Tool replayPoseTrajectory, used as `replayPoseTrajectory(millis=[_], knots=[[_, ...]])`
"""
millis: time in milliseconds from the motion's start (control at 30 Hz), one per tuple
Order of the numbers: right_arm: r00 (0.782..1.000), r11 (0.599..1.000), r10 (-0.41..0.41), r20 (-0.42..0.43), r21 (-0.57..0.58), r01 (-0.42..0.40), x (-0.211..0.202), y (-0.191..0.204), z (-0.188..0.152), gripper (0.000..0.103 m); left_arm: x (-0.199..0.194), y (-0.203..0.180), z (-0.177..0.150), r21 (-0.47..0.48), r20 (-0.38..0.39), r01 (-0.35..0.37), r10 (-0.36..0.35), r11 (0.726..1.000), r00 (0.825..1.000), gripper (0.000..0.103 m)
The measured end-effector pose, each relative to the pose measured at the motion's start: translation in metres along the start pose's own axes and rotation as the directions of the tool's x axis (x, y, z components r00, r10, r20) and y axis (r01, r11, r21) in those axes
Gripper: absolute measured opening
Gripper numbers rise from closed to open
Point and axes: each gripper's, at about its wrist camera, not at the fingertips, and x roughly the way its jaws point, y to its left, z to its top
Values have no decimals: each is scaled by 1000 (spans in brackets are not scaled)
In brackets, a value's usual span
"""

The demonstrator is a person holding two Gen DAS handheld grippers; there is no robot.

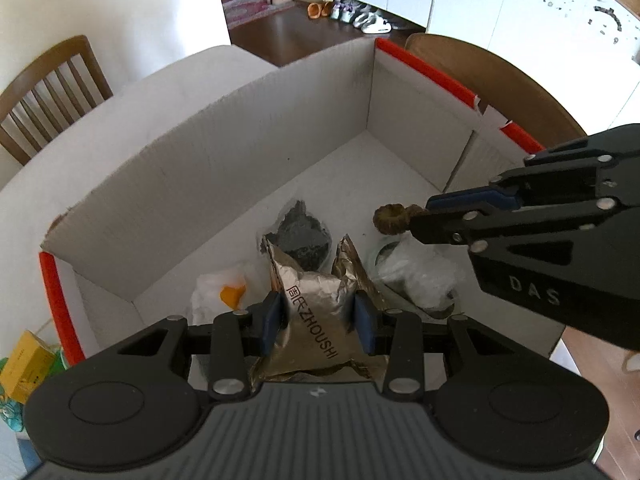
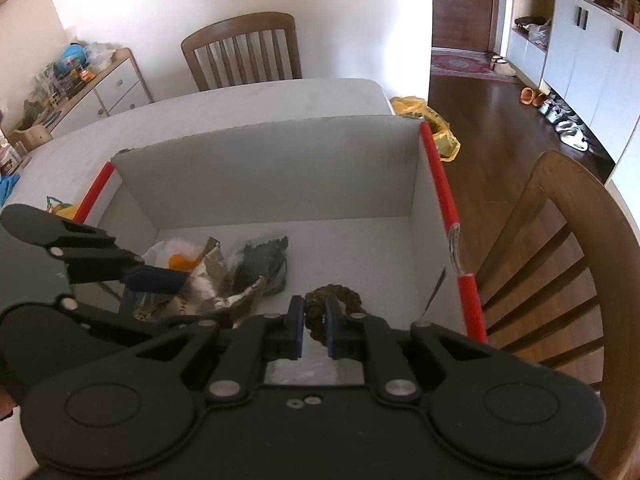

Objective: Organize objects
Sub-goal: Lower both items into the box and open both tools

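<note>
Box [image 1: 240, 152] filling is under way: our left gripper [image 1: 318, 322] clamps the foil pouch [image 1: 316, 312], our right gripper [image 2: 314, 330] pinches a brown ring [image 2: 336, 296]; next we lower and release.

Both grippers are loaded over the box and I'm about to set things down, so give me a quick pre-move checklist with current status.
1. Left gripper has a firm hold on the gold foil pouch: ok, both pads press its sides.
2. Right gripper has a hold on the brown ring-shaped item: ok, pinched at one edge.
3. Both loads are over the white box: ok.
4. Bare box floor to release onto: ok, open on the right side.
5. Grippers clear of each other: ok, apart in both views.
6. Pouch lifted free of the dark bag and the clear plastic wrap: cannot tell.
</note>
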Motion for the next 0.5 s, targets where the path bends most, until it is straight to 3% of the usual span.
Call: replayPoseTrajectory(millis=[233, 333, 400, 500], knots=[[1000, 1000, 22, 6, 0, -22, -8, -6, 0, 21, 0, 4, -6, -24, -1, 11, -11, 1000, 1000, 40], [999, 999, 33, 13, -6, -33, -13, -5, -1, 26, -5, 6, -11, -33, 14, 11, -10, 999, 1000, 48], [999, 999, 39, 20, -10, -39, -17, -3, -1, 29, -10, 8, -14, -44, 32, 12, -10, 999, 999, 60], [998, 999, 48, 33, -10, -48, -23, -1, 0, 31, -19, 9, -14, -61, 55, 24, -20, 998, 998, 62]])
